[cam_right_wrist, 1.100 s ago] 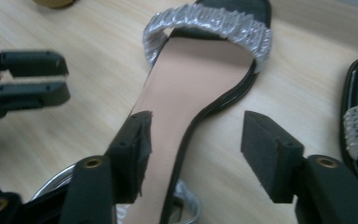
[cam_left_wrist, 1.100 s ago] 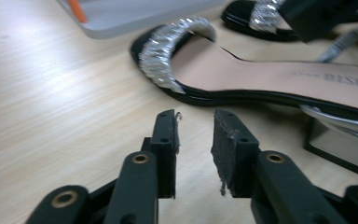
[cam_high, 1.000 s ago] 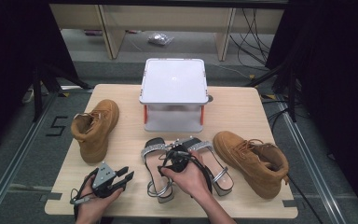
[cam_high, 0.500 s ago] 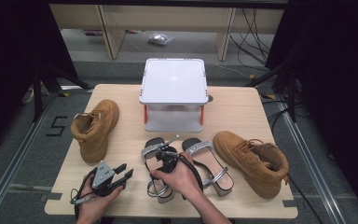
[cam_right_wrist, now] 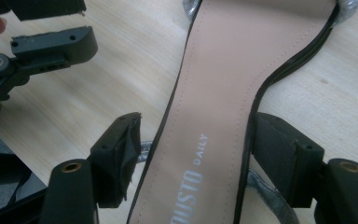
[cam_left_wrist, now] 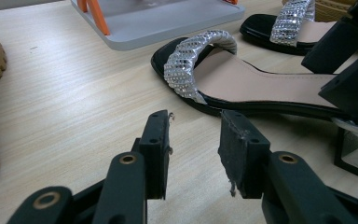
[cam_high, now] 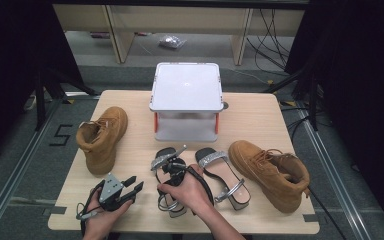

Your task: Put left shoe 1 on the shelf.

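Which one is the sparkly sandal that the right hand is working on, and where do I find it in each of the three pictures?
High view: the left sandal lies low at centre, partly under the right hand-held gripper.
Left gripper view: it runs from centre to the right edge, glitter strap towards the middle.
Right gripper view: its beige insole fills the middle, between the jaws.
Shared landmark: the pale wooden table.

Sandal insole: print reads "…USTO DAILY", start cut off. Floor marking: "5".
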